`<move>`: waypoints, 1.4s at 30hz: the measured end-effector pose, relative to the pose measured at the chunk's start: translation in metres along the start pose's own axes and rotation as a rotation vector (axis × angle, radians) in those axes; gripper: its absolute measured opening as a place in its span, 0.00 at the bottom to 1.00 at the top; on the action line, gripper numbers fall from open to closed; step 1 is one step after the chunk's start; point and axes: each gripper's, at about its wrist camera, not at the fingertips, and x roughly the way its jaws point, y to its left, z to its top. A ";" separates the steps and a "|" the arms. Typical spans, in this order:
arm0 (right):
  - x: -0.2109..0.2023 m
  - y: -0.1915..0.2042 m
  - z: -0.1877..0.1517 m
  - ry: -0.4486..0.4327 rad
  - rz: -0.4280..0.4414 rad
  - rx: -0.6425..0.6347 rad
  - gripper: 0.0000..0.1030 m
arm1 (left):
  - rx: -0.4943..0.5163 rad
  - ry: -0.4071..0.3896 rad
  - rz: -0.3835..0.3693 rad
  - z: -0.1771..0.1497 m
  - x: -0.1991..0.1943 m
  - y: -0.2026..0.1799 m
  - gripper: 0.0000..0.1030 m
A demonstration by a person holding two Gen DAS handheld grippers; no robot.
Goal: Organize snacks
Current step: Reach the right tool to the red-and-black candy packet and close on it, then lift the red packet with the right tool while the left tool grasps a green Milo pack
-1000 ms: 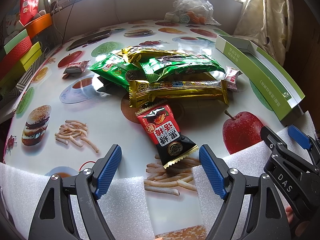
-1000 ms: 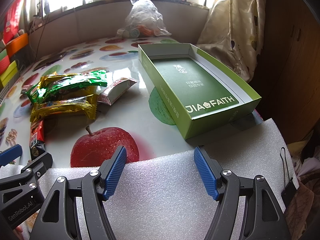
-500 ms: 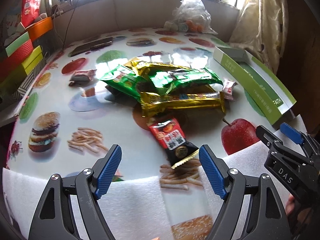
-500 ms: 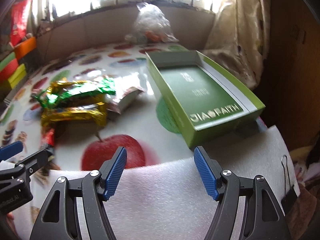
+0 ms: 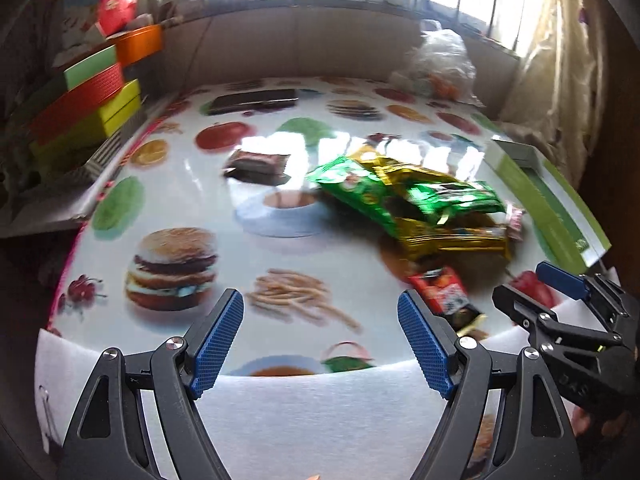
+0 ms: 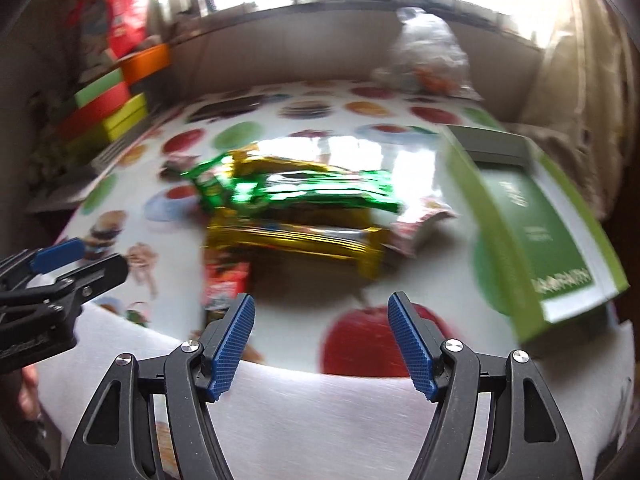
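A pile of green and gold snack packs (image 5: 424, 204) lies on the fruit-print table, also in the right wrist view (image 6: 304, 208). A red and black snack pack (image 5: 444, 296) lies in front of it, just right of my left gripper (image 5: 320, 340), which is open and empty over the table's near edge. A dark snack pack (image 5: 258, 164) lies apart at the left. An open green box (image 6: 532, 216) stands at the right. My right gripper (image 6: 322, 340) is open and empty, with the red pack (image 6: 224, 284) by its left finger.
White foam sheet (image 5: 320, 412) covers the near table edge. Stacked coloured boxes (image 5: 88, 108) stand at the far left. A clear plastic bag (image 5: 440, 64) sits at the back by the window. A small pink pack (image 6: 420, 224) lies between the pile and the green box.
Both grippers have swung left and pulled back. The snack pile now sits right of the left gripper, and the right gripper faces the pile instead of the green box. Both stay open.
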 end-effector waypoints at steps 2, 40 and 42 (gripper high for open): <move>0.005 0.010 0.003 0.005 0.035 -0.031 0.68 | -0.016 0.007 0.002 0.000 0.003 0.007 0.78; -0.008 -0.024 0.010 -0.012 0.011 0.067 0.24 | 0.114 0.013 -0.136 0.048 0.028 -0.036 0.78; -0.011 -0.032 0.011 -0.018 0.001 0.084 0.24 | 0.164 0.002 -0.161 0.055 0.031 -0.047 0.78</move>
